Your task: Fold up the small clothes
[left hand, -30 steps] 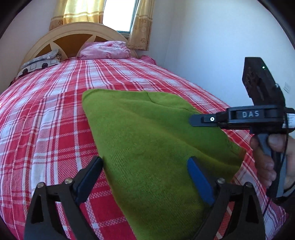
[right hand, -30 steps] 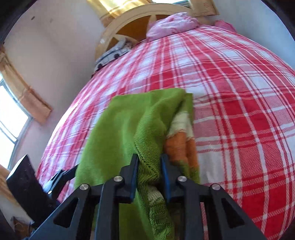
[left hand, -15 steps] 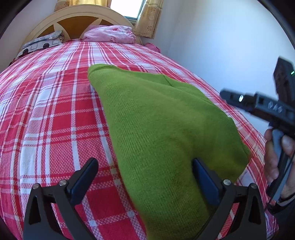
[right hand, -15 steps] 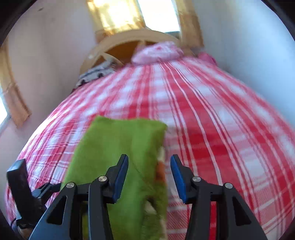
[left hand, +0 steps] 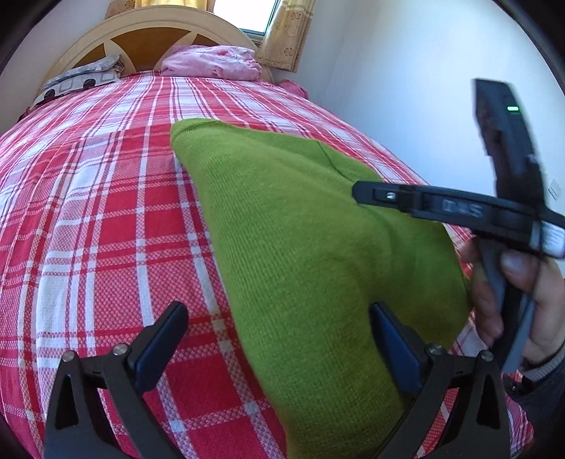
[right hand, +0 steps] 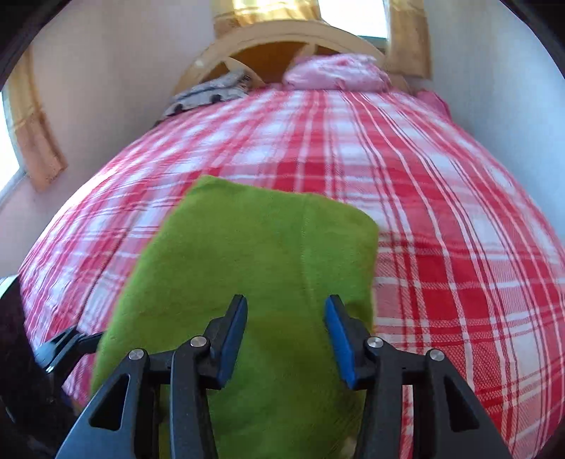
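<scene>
With both the left hand-held gripper and right hand-held gripper parted and empty, the folded green garment could be rumpled by a careless re-grip.

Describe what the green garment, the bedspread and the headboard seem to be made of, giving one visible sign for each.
Green garment: looks like knitted yarn, matte and soft; fine ribbed rows show across it.
Bedspread: seems woven cloth, likely cotton, matte; a visible weave in the red and white checks.
Headboard: probably painted wood, cream frame with brown panels and a slight sheen; the grain is too small to tell.
</scene>
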`<state>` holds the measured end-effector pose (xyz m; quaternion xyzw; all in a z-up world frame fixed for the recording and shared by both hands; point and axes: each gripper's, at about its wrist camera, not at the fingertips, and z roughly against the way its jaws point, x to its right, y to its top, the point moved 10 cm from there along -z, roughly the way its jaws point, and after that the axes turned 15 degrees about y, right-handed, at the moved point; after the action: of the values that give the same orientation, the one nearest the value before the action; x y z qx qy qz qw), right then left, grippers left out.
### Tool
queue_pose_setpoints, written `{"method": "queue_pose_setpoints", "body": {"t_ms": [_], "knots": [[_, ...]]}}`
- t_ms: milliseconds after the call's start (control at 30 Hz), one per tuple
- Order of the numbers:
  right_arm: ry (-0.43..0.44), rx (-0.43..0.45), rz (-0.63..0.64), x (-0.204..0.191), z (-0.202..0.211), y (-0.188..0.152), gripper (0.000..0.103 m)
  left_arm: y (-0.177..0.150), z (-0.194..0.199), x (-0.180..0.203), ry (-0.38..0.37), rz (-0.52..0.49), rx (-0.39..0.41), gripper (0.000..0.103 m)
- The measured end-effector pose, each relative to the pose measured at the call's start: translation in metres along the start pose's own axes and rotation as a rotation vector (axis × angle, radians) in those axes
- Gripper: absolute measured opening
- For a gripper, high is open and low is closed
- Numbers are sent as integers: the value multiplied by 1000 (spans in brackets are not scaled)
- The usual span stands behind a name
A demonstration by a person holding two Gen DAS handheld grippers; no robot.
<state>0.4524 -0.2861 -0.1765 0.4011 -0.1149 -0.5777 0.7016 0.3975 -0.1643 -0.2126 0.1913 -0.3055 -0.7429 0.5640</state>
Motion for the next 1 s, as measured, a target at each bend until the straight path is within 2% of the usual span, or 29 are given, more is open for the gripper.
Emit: {"method": "queue_pose_setpoints", "body": {"t_ms": [67, 100, 167, 400, 500, 567, 667, 733, 867, 1000], "knots": [[81, -22, 63, -29, 2, -5, 48, 0, 1, -1, -5, 5, 1, 103], [75, -55, 92, -35, 0, -12, 48, 0, 1, -1, -5, 5, 1, 103], [-7, -138, 140, -28, -16, -30, 48, -1, 1, 0, 0, 3, -1, 103], [48, -123, 131, -24, -7, -31, 49, -2, -1, 0, 13, 1, -16, 103], [96, -50, 107, -20, 14, -22, 51, -3, -4, 0, 16, 0, -26, 103], [115, 39, 66, -6, 30, -7, 53, -3, -6, 0, 20, -1, -34, 103], [114, 106, -51, 29, 44, 6, 60, -3, -8, 4, 39, -25, -38, 103], [105, 104, -117, 50, 43, 8, 60, -4, -9, 5, 46, -37, -40, 103], [116, 30, -214, 85, 22, 2, 60, -4, -9, 6, 53, -47, -42, 103], [231, 23, -322, 101, 5, -1, 63, -5, -9, 7, 58, -52, -41, 103]]}}
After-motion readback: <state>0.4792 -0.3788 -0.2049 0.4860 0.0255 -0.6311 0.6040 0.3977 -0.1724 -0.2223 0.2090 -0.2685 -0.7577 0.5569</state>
